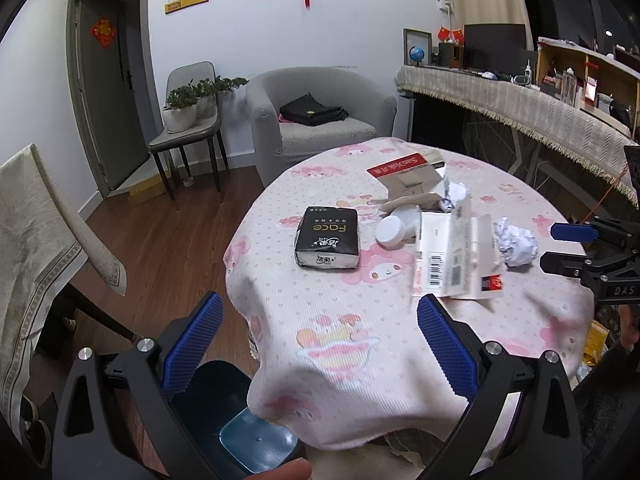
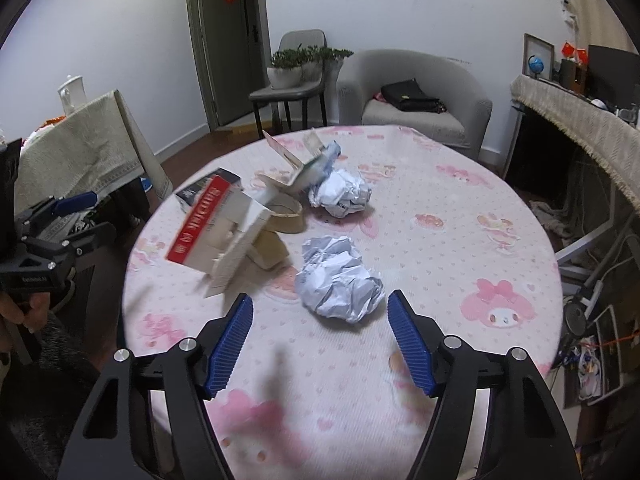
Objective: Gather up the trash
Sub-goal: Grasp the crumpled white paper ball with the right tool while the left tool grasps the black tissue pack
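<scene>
Two blue-padded fingers of the left gripper (image 1: 320, 344) framed the left wrist view, spread wide with nothing between them, hanging over the near edge of the round table (image 1: 400, 320) with its pink cartoon cloth. Below that edge stood a dark bin (image 1: 224, 412) with a pale blue bottom. On the cloth lay a black tissue pack (image 1: 327, 237), a white round lid (image 1: 390, 231) beside it, a flattened white carton with a barcode (image 1: 452, 256) and, farther back, a red and white box (image 1: 404, 168). A crumpled paper ball (image 1: 516, 242) sat to the right of the carton, and a smaller wad (image 1: 458, 192) lay behind it. The right gripper (image 1: 572, 246) entered from the right edge, close to that ball, its fingers apart.

In the right wrist view, the right gripper (image 2: 320, 340) pointed down at the table (image 2: 460, 208), its jaws parted and empty. One crumpled paper ball (image 2: 338, 284) lay just ahead of the fingertips, roughly centred between them but not touched by either pad. A second crumpled ball (image 2: 342, 192) rested farther back, against a tilted piece of packaging (image 2: 304, 160). To the left, a red and white box (image 2: 212, 228) leaned over a brown paper ring (image 2: 286, 216). The left gripper (image 2: 78, 216) showed at the left edge, held by a hand (image 2: 24, 312), off the table's side.
</scene>
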{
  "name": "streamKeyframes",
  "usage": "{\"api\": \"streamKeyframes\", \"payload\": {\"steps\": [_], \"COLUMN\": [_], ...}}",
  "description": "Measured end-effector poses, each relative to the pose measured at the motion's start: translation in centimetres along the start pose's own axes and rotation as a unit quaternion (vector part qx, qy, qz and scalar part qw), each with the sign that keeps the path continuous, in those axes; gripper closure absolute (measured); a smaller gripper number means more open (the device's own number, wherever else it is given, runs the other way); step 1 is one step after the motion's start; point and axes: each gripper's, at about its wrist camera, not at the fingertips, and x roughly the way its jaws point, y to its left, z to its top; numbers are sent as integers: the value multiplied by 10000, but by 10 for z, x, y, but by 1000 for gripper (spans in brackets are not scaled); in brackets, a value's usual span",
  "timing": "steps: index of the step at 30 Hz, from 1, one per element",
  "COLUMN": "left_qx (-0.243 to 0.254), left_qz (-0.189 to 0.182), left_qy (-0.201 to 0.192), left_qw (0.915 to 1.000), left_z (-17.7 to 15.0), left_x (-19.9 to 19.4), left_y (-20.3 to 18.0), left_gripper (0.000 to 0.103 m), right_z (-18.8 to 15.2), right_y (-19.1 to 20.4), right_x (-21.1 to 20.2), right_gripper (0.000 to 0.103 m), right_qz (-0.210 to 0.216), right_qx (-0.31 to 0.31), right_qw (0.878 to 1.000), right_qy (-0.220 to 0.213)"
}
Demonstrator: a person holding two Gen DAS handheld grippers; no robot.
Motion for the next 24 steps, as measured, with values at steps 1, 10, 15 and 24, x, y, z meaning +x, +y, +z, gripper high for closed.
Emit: {"api": "streamKeyframes", "payload": {"steps": [1, 10, 15, 24], "left_qx": [4, 19, -81, -143], "left_qz": [-11, -230, -404, -426], "left_qy": [16, 228, 262, 334], "left_qw": [10000, 9995, 9988, 9984], "left_z": [2, 15, 26, 38], "left_x": [4, 46, 65, 94], "left_y": [1, 4, 10, 18], "left_gripper": [3, 3, 3, 4], "right_z": [1, 12, 19, 44], "right_y": [-3, -16, -13, -29], "right_x": [5, 34, 40, 27], "right_gripper": [37, 45, 53, 54], "right_qz": [9, 290, 359, 380], "right_qx": [18, 138, 108, 362], "right_qw": [10000, 9992, 9990, 9986], "right_qy": [41, 250, 248, -78]}}
